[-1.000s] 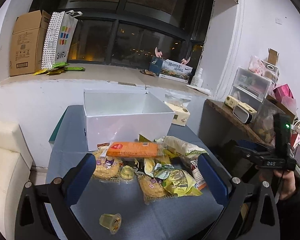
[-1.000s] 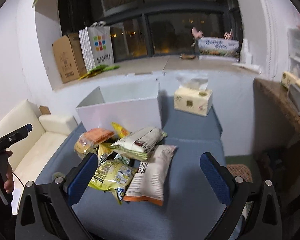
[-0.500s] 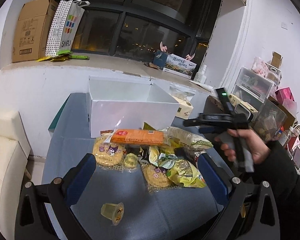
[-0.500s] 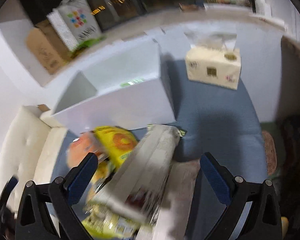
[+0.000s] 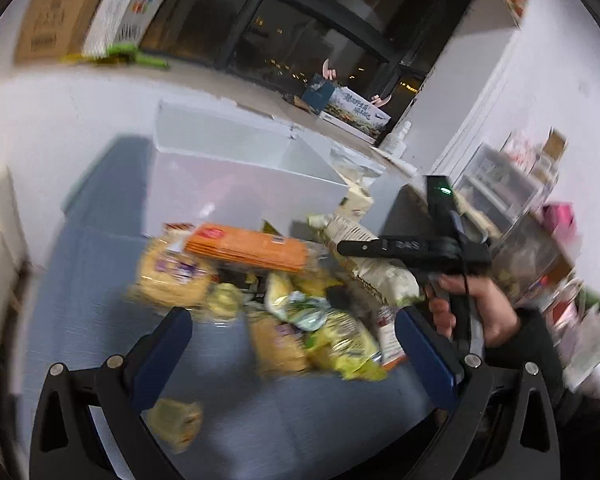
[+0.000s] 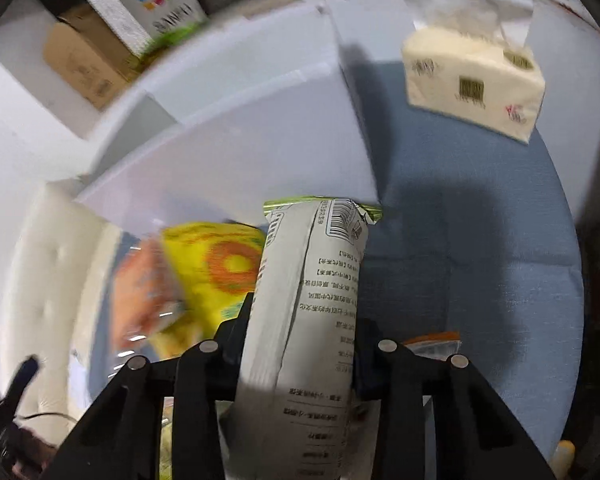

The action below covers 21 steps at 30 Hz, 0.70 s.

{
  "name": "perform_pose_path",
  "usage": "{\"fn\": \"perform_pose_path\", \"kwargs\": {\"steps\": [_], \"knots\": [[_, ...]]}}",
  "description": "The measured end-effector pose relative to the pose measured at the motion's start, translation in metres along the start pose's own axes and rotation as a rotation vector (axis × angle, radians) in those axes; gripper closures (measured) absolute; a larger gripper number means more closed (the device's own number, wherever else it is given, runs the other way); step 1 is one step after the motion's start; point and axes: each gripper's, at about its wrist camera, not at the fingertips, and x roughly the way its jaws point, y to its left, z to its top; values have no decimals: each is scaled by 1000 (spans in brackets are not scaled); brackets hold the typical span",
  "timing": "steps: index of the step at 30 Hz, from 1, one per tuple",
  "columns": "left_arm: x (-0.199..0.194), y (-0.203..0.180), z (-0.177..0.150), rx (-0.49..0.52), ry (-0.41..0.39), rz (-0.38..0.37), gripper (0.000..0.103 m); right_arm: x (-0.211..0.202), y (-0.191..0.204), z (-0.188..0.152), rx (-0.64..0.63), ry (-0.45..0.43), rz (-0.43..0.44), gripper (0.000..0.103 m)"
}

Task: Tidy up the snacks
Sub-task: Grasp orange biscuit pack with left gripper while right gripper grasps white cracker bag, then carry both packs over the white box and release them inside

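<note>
Your right gripper [image 6: 300, 344] holds the white bag [image 6: 312, 300].
Left gripper [image 5: 288, 340] wide; squeeze loosely and it may slip before the far box [image 5: 236, 184].

Left gripper [image 5: 290, 346] spread wide, blue pads [image 5: 166, 346] far apart with nothing between them, angled down and forward. Right gripper [image 6: 302, 344] closed tight, fingers pinching both sides of a held packet. Right hand [image 5: 474, 306] wrapped around the black handle, sleeve dark at the wrist.
</note>
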Motion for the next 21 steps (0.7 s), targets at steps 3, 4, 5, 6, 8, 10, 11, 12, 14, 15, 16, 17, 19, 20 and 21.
{"fn": "perform_pose_path", "kwargs": {"steps": [3, 4, 5, 6, 8, 10, 11, 12, 14, 15, 16, 17, 19, 20, 21], "knots": [[30, 18, 9, -177, 41, -87, 0, -31, 9, -9, -18, -83, 49, 62], [39, 26, 11, -241, 49, -107, 0, -41, 10, -11, -11, -110, 73, 62], [51, 35, 13, -322, 62, -131, 0, -48, 11, -14, -5, -134, 87, 62], [61, 45, 15, -392, 71, -145, 0, -60, 14, -20, -5, -170, 106, 62], [79, 65, 17, -535, 68, -180, 0, -76, 18, -29, -12, -214, 124, 62], [94, 79, 17, -624, 78, -177, 0, -91, 20, -38, -19, -252, 172, 62], [100, 83, 17, -648, 84, -185, 1, -96, 23, -42, -21, -266, 189, 62], [104, 85, 17, -671, 76, -177, 1, -100, 26, -46, -24, -277, 199, 62], [111, 87, 18, -689, 67, -161, 1, -110, 30, -56, -38, -303, 213, 62], [115, 89, 19, -699, 63, -159, 1, -111, 30, -59, -42, -309, 219, 62], [118, 89, 20, -714, 58, -163, 1, -113, 29, -63, -42, -315, 230, 62], [121, 89, 21, -723, 56, -165, 1, -114, 30, -65, -40, -320, 242, 62], [125, 88, 21, -730, 51, -167, 3, -110, 33, -62, -53, -328, 237, 62], [126, 87, 23, -725, 50, -170, 10, -111, 33, -64, -56, -336, 227, 62], [129, 86, 23, -718, 55, -163, 20, -111, 31, -64, -51, -335, 230, 62]]}}
